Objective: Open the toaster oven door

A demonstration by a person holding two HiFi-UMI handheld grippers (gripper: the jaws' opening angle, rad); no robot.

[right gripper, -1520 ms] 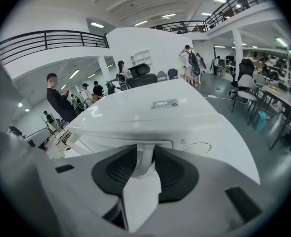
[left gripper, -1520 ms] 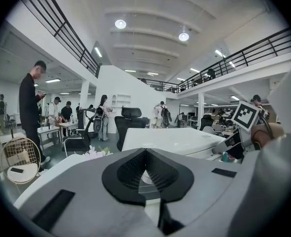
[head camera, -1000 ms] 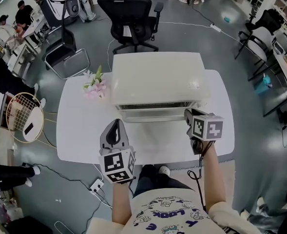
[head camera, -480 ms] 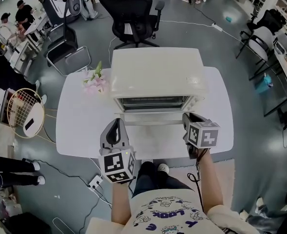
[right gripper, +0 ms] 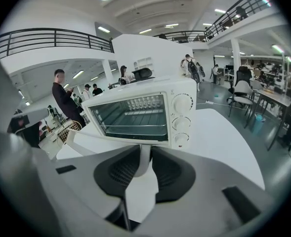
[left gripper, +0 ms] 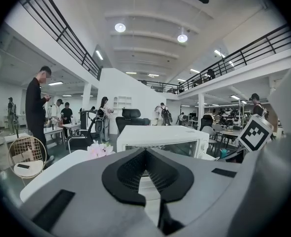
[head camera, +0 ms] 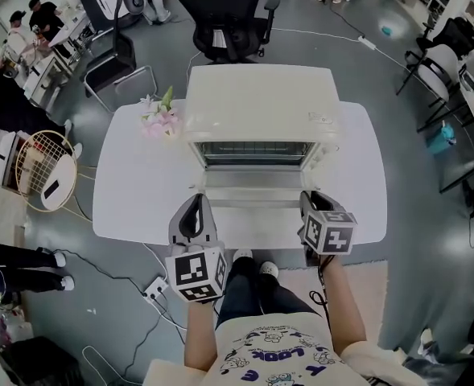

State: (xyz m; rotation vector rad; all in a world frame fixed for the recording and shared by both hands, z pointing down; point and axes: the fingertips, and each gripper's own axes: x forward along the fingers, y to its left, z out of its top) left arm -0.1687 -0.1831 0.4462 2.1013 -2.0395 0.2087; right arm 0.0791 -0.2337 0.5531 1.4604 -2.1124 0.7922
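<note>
Toaster oven (head camera: 261, 111) sits mid tabletop (head camera: 136, 195), against the far edge, with its door (head camera: 253, 190) swung down toward the near edge. Your right gripper (right gripper: 141, 158) is closing on the door handle (right gripper: 142, 168). Follow the hinge arc and don't drag the oven. Left gripper (left gripper: 145, 154) is pinched together, empty, at the near edge. The hinge is hidden, so I can't tell if the door is fully down.

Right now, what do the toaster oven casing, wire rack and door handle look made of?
Toaster oven casing: probably cream-painted sheet metal, smooth satin faces. Wire rack: bare metal, thin shiny bars. Door handle: likely white plastic, matte.
</note>
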